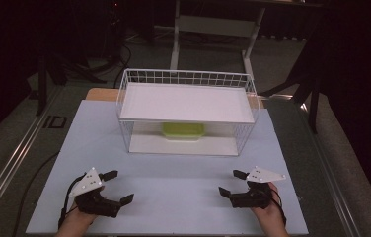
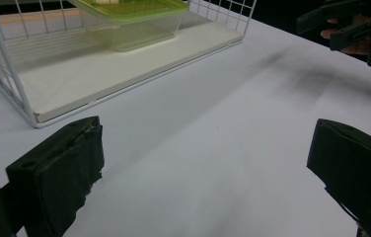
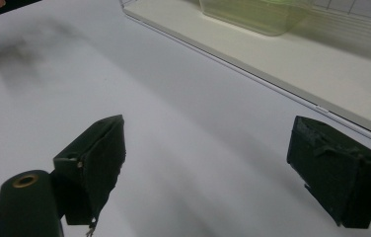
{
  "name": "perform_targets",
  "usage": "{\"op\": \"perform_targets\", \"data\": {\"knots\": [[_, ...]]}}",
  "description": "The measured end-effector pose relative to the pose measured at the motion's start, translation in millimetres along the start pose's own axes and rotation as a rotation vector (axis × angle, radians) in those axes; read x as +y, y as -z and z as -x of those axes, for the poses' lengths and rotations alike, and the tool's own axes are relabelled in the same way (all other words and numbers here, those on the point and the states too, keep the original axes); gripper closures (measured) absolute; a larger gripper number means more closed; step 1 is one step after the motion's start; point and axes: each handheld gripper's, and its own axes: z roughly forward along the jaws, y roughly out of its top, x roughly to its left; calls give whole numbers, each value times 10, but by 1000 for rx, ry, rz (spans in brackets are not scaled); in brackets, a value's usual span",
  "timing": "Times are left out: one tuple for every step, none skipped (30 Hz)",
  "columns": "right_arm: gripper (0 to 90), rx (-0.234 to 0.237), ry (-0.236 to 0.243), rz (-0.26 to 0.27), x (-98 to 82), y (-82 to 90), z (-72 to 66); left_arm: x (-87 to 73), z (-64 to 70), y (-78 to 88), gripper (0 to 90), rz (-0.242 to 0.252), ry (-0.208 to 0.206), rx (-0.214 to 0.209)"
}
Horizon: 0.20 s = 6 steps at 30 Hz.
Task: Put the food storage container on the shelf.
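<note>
- We see the left gripper [image 1: 118,186] nearest us at the front left of the table [image 1: 173,197], its two black jaws spread wide with bare table surface between them and nothing held.
- In the left gripper view, its own jaws rise at either bottom corner, wide apart, and the pale table runs on ahead of them.
- We see the right gripper [image 1: 231,182] level with it at the front right, well apart from the left one; its jaws gape too, and it grips nothing.
- Both grippers point inward and forward, each carrying a grey three-cornered plate on top, with a hand [image 1: 267,213] behind the right one.
- Beyond both grippers, past a clear stretch of table, stands a white wire rack [image 1: 186,79] with a white upper shelf [image 1: 186,102] and a white base board [image 1: 181,144].
- Ahead of the left gripper and to its left, the rack's front corner [image 2: 11,74] sits close, with the base board just behind it.
- Farther in, on the base board under the upper shelf, rests a clear container with a green lid [image 1: 183,130], roughly midway between the two grippers and well ahead of them.
- In the right gripper view, that container [image 3: 257,17] lies ahead and to the right of the jaws.
- Farthest off, past the table, we make out the legs of a grey stand [image 1: 213,34] on a dark floor.
</note>
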Motion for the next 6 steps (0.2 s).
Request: {"op": "perform_targets", "data": {"knots": [[149, -5, -2, -1, -1, -1, 4, -2, -5, 2, 17, 1, 0, 2], [149, -7, 0, -2, 1, -2, 7, -4, -8, 3, 17, 0, 1, 3], [149, -6, -1, 0, 1, -2, 11, -7, -11, 2, 17, 0, 6, 3], [149, -7, -4, 3, 2, -2, 15, -10, -17, 0, 17, 0, 8, 2], [149, -8, -6, 5, 3, 1, 17, -13, -19, -3, 17, -4, 9, 2], [149, -12, -3, 7, 4, 6, 19, -16, -20, -6, 18, -4, 6, 2]]}}
